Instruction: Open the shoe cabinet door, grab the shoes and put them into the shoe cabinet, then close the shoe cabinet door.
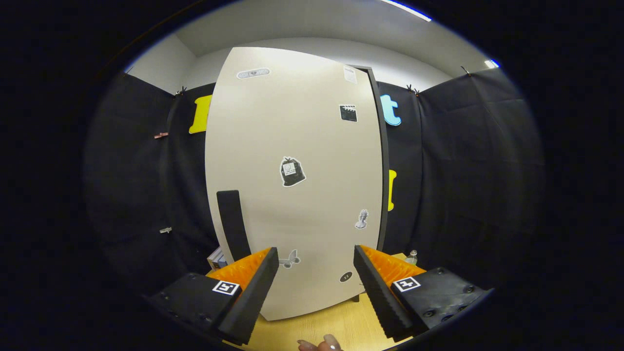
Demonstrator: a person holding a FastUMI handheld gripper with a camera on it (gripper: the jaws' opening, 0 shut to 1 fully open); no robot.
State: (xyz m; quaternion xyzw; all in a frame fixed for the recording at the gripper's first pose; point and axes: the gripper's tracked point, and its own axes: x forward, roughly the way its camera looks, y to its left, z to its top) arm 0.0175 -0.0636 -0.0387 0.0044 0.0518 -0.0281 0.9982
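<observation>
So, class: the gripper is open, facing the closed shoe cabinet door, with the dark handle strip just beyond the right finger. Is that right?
Not quite. The gripper view shows the handle strip just beyond the left finger, not the right. The rest stands: the gripper is open, facing the closed shoe cabinet door.

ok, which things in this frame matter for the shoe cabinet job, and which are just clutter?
Job:
- shoe cabinet door, shut, straight ahead
- its dark handle, just beyond the left finger
- gripper, open, holding nothing

Clutter:
- stickers on the door, e.g. the black bag one
- small bottle beside the cabinet
- boxes behind the left finger
- wooden floor
- someone's fingertips below the gripper
</observation>
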